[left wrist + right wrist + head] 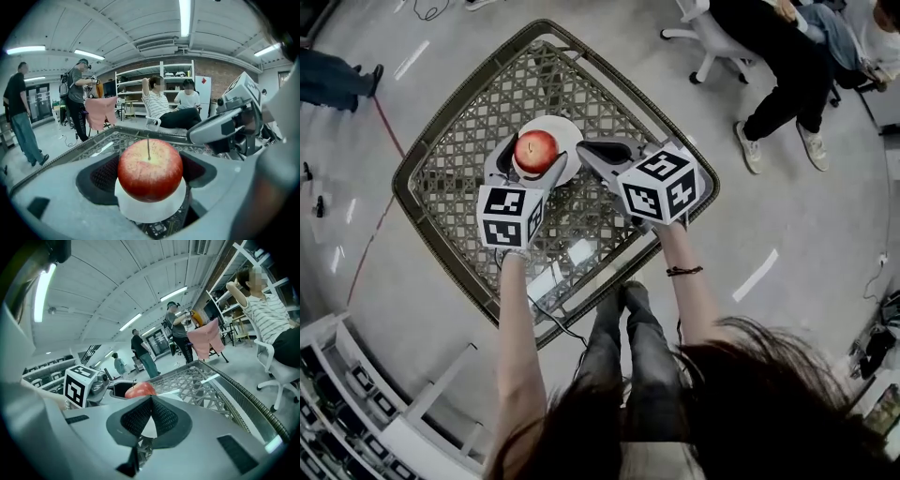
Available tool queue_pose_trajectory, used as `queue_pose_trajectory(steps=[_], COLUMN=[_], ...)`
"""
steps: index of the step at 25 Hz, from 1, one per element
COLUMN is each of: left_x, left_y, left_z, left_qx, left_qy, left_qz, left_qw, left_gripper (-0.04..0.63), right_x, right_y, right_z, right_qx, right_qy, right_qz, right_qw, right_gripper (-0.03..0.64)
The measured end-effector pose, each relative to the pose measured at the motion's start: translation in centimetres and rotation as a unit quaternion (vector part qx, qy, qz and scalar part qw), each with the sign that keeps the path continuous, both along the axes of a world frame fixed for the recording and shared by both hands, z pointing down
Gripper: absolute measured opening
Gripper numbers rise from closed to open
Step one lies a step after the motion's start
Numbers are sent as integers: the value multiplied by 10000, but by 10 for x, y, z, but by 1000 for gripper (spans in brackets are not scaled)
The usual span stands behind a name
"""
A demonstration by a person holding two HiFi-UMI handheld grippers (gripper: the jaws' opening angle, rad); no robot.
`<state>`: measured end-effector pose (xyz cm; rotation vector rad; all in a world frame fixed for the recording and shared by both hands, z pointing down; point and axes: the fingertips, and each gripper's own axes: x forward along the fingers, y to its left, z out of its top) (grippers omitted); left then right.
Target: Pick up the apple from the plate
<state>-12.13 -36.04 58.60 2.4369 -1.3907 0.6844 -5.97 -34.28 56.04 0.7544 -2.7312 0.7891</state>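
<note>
We see a round red apple (536, 150), its skin flecked with yellow and its thin stem upright, between the fingers of the left gripper (538, 161). Those fingers are clasped on it, one dark, mesh-textured pad (101, 176) against each side. The apple is directly over a small, smooth white plate (563, 130); we cannot tell whether its underside touches the plate. The plate holds nothing else. It stands on a square surface (441, 202) with rounded corners, an open woven lattice under a glossy pane, framed by a dark rim. The right gripper (586, 150) lies just beside the plate's right edge. Its grey moulded fingers are clenched together, the textured pads meeting in a ridge with nothing between them.
</note>
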Motion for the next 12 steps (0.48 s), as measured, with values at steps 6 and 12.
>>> queue_pose_trajectory(steps=[6, 12], left_x=[1, -2], left_y=[11, 28], left_z=[-21, -40], left_qx=[30, 13], left_qy=[143, 329], left_qz=[-133, -323], left_qw=[9998, 9989], left_gripper=[408, 408], right_x=[-2, -2], right_y=[6, 19], right_z=[-21, -40], right_qx=[72, 74], right_qy=[0, -82], right_qz=[-100, -116], right_qw=[9999, 9999], right_gripper=[9, 9])
